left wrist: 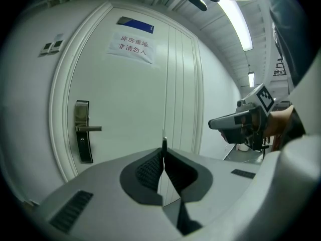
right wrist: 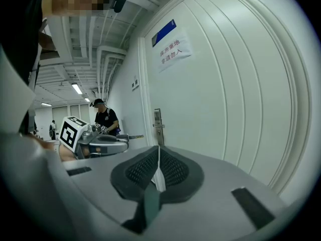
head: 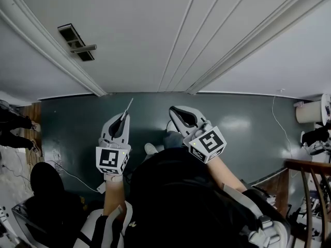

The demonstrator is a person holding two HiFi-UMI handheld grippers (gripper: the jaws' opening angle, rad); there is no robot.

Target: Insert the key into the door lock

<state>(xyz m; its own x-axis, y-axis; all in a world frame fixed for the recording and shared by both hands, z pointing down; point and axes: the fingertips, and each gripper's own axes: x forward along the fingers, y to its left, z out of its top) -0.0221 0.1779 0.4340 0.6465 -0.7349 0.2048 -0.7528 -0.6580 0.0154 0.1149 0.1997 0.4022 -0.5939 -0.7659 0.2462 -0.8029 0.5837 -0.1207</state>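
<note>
The white door [head: 155, 30] carries a dark lock plate with a silver lever handle [head: 77, 42], up and left of both grippers. In the left gripper view the lock [left wrist: 83, 132] sits left of the jaws. My left gripper [head: 123, 118] is shut on a thin metal key [head: 129, 106]; its blade [left wrist: 164, 141] sticks out past the fingertips, well short of the door. My right gripper [head: 177, 113] is shut with nothing in it, level with the left one. The right gripper view shows the left gripper [right wrist: 108, 143], the key [right wrist: 134, 136] and the lock [right wrist: 158, 122] beyond.
A paper sign [left wrist: 129, 45] and a blue plate hang high on the door. A person [right wrist: 105, 119] stands in the corridor beyond the lock. The floor [head: 248, 128] is dark grey, with a wooden railing [head: 310, 190] at right and cables at left.
</note>
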